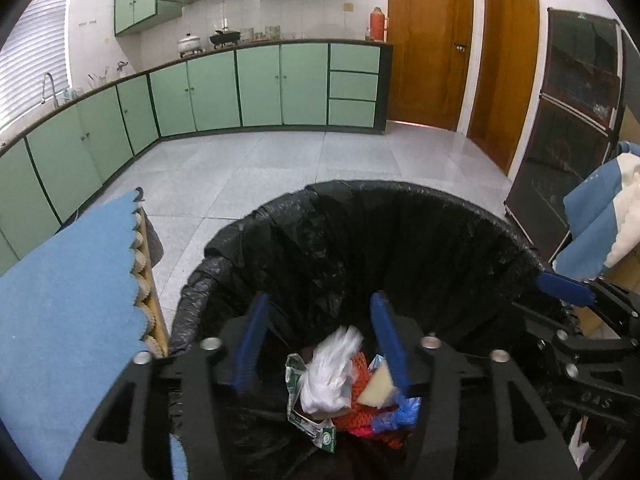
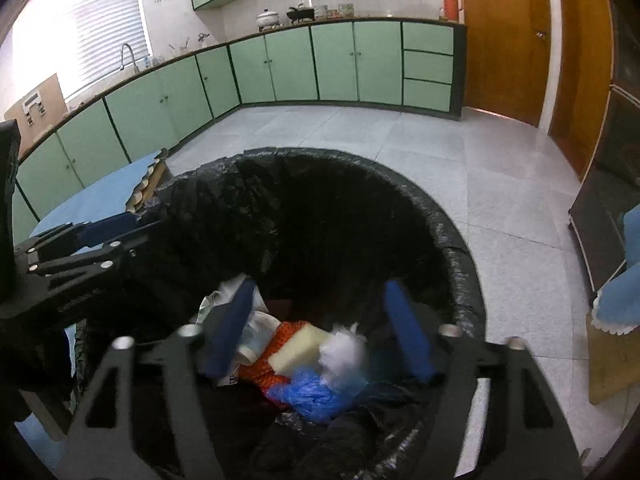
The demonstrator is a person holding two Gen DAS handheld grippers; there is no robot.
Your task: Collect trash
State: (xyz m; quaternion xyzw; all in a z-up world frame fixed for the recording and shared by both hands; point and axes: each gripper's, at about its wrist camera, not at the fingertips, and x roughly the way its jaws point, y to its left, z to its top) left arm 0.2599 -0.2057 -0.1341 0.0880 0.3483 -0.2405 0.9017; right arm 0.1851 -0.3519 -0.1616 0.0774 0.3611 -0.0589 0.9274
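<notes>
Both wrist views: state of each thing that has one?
Left gripper: open, over the bin, nothing gripped.
Right gripper: open, over the bin, nothing gripped.
Trash bin: uncovered, lined with a black bag, trash at the bottom.
White crumpled plastic: blurred, loose between the left fingers.
White wad: blurred, on the trash pile.
Wooden door: shut.

Daylight enters through the blinded window [image 2: 100,36], overexposed. Bin liner [image 1: 360,240] interior dark, detail lost. Falling white trash [image 2: 344,354] motion-blurred. Strong fisheye curvature; corners vignetted black.
</notes>
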